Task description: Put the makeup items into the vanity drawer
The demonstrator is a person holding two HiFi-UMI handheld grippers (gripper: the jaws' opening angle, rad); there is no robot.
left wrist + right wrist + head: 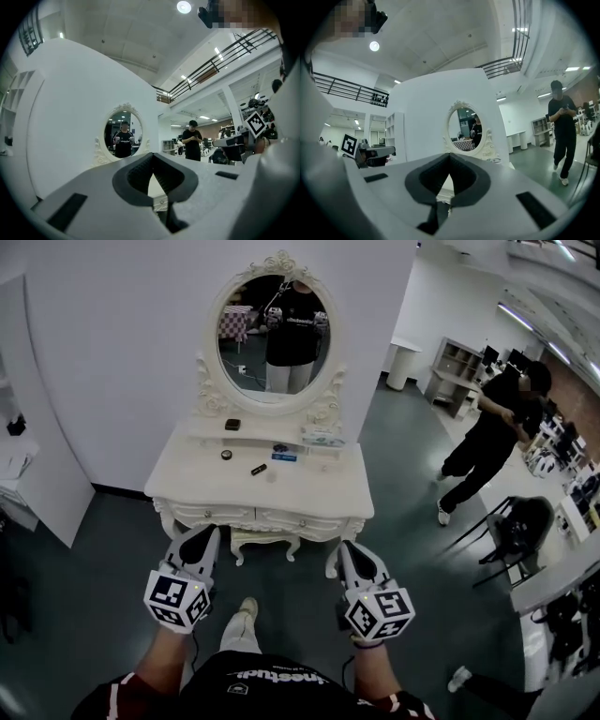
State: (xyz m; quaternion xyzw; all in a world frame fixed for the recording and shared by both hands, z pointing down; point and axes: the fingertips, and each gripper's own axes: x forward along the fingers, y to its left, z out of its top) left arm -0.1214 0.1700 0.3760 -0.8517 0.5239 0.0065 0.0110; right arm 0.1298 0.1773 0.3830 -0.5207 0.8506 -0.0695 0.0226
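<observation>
A white vanity table [319, 491] with an oval mirror [274, 334] stands ahead of me against the wall. Its two front drawers [216, 514] are closed. On top lie a dark compact [232, 425], a small round jar [226, 455], a dark tube [258, 469], a blue and white item [283, 453] and a pale box [322, 437]. My left gripper [208, 532] and right gripper [345, 549] hover side by side in front of the table, well short of the drawers. Both are shut with nothing between the pads. The mirror [123, 132] shows beyond the left gripper [153, 154], and beyond the right gripper [449, 155] too.
A small white stool [267, 540] sits under the vanity. A person in black [487, 442] stands to the right, beside a dark chair [525, 521]. A white shelf unit [37, 474] stands at the left. Dark floor lies between me and the table.
</observation>
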